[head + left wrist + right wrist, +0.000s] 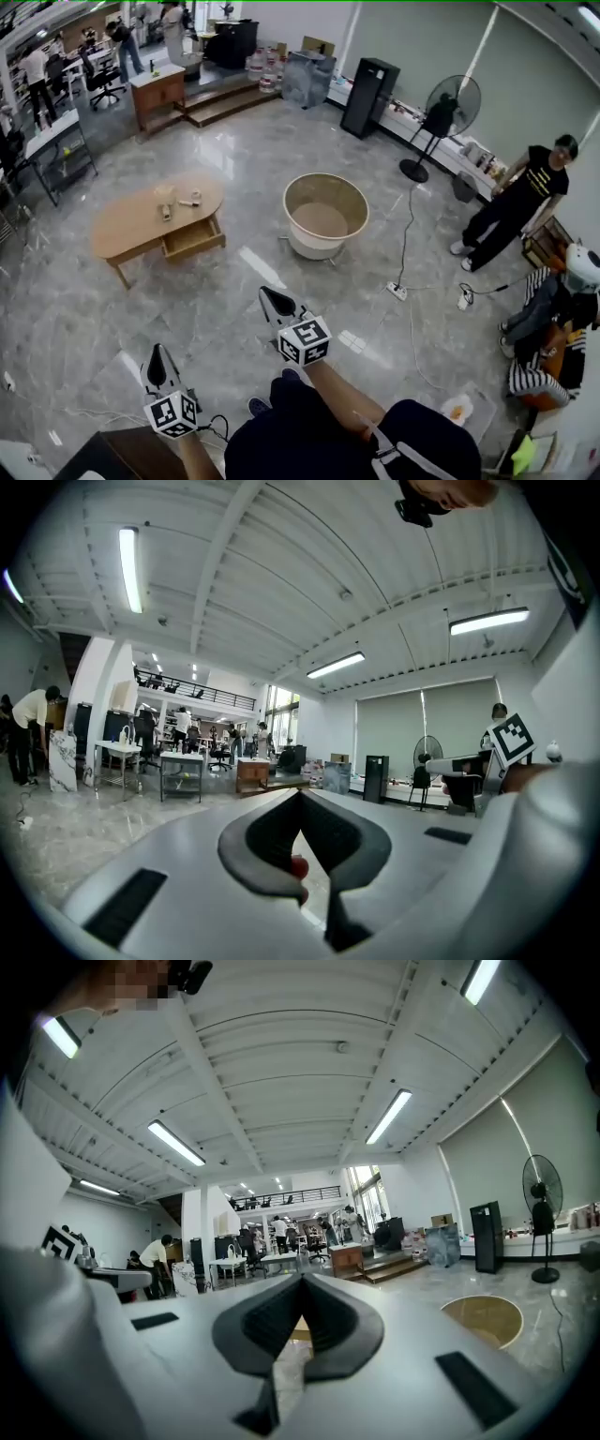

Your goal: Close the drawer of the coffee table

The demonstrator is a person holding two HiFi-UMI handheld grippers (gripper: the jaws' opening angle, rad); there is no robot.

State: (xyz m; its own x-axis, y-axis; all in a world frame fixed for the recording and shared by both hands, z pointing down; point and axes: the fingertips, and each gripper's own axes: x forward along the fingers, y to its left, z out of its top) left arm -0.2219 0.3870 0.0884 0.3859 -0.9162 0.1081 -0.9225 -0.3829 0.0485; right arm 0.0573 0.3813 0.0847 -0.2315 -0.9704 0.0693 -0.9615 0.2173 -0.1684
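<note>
drawer (194,237) gapes at my eleven o'clock, far off; left tongs (157,352) and right tongs (267,292) pinched together, empty; off-centre shove could jam it.

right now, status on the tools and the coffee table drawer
Left tool, right tool shut, empty. Wooden drawer of the oval wooden coffee table hangs open, out of reach. Round beige tub beside it, not in the path.
</note>
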